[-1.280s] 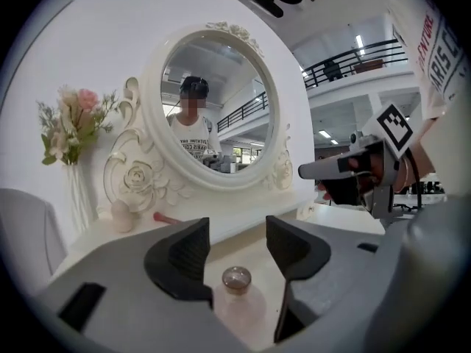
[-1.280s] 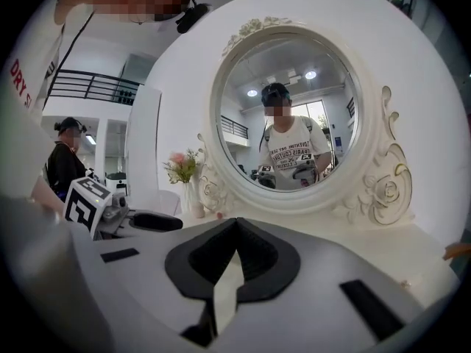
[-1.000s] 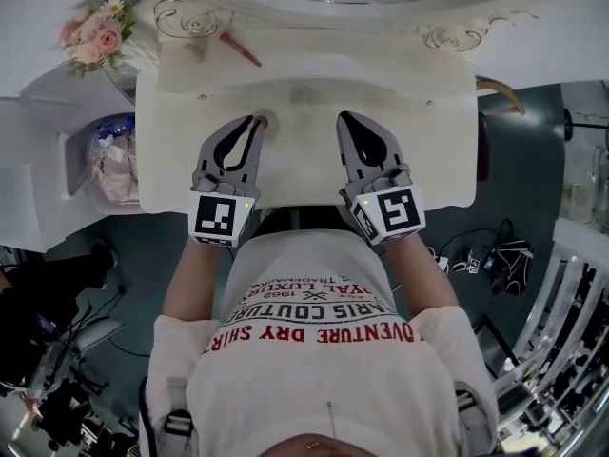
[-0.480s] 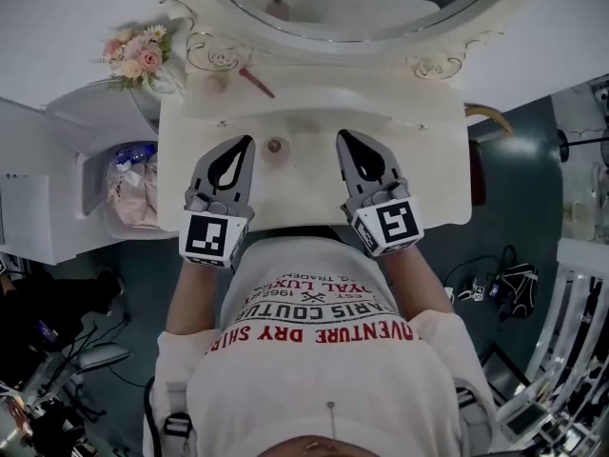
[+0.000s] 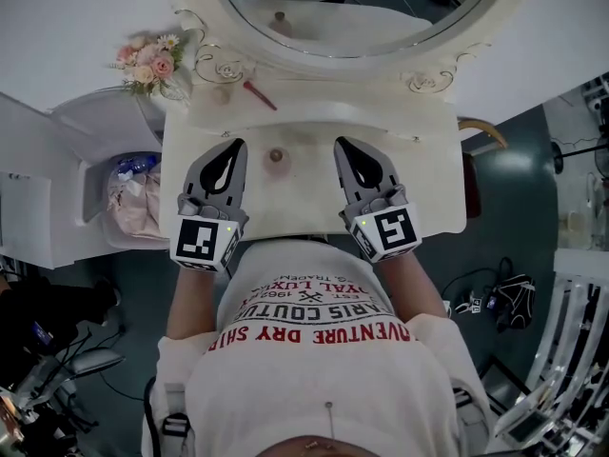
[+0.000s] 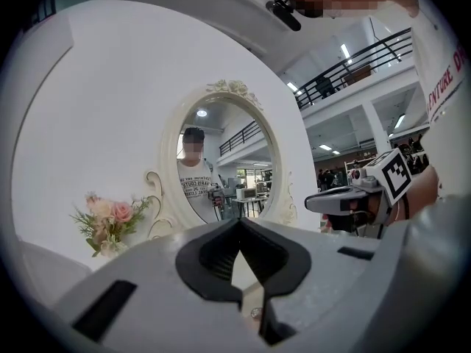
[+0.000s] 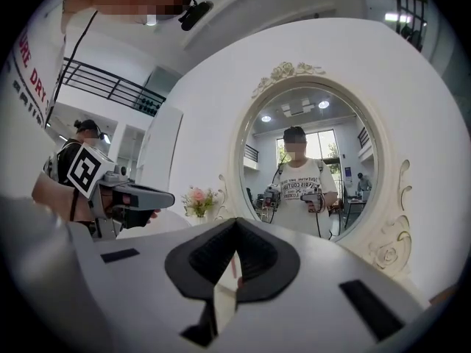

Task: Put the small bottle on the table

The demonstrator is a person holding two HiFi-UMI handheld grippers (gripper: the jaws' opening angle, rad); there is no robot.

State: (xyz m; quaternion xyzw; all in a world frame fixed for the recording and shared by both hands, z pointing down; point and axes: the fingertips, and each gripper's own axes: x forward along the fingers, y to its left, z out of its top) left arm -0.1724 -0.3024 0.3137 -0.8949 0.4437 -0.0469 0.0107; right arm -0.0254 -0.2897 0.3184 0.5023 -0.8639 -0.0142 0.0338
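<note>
moved: left claw (image 5: pixel 237 144) has been drawn back from the small bottle (image 5: pixel 277 157) | left claw: pressed together, nothing held, left of centre | right claw (image 5: pixel 340 143): pressed together, nothing held, right of centre | small bottle: set on the pale surface (image 5: pixel 428 188), between both claws, touched by neither

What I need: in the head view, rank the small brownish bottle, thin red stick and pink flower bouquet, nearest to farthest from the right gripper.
1. Small brownish bottle, just left of the right gripper.
2. Thin red stick, farther back and left.
3. Pink flower bouquet, far back-left corner.
</note>
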